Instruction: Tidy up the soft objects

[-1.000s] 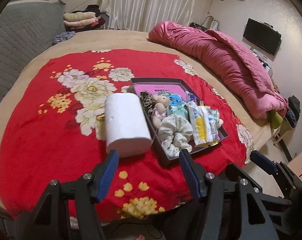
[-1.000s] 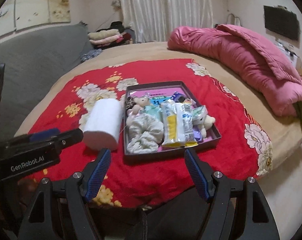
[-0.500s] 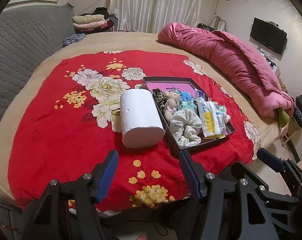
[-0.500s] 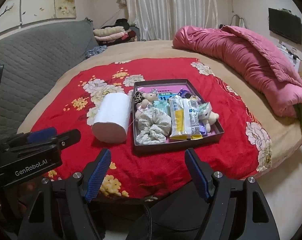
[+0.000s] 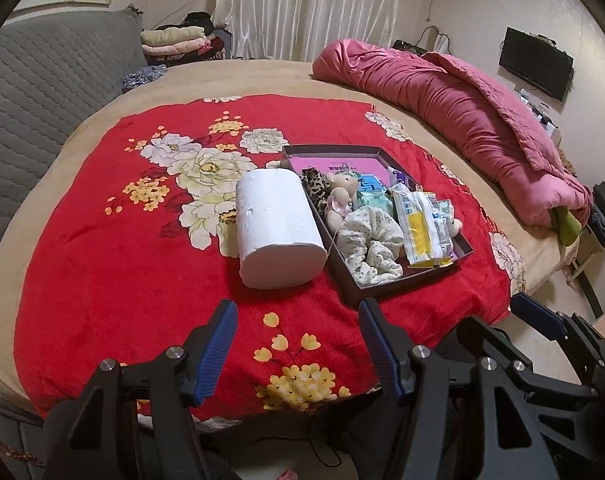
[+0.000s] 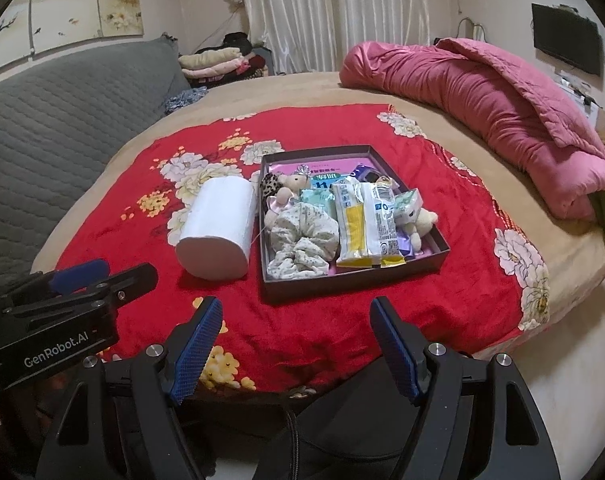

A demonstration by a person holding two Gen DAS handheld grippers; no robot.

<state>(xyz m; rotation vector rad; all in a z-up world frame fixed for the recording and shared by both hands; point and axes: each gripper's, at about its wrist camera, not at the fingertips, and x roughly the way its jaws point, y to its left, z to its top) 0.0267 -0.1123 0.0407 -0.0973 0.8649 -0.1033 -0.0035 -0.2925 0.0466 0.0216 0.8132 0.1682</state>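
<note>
**Bed with red floral blanket, tray ahead of both grippers**

A red floral blanket (image 5: pixel 102 264) covers the bed. Nearest, the left gripper (image 5: pixel 298 320) and right gripper (image 6: pixel 296 322) hover over its front edge, jaws wide, nothing between them. Just ahead lies a white tissue roll (image 6: pixel 218 228), touching a dark tray (image 6: pixel 354 286) holding a floral scrunchie (image 6: pixel 302 236), tissue packs (image 6: pixel 366 224) and a plush toy (image 6: pixel 420 220). Beyond lies a pink quilt (image 6: pixel 482 92).

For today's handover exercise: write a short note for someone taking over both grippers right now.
Left gripper: open, empty, above the near blanket edge.
Right gripper: open, empty, likewise.
White tissue roll lies on its side on the red floral blanket, touching the dark shallow box.
Done: floral fabric scrunchie, plush toys and tissue packs are in the box.
Left: probably the roll; nothing gripped yet.
</note>
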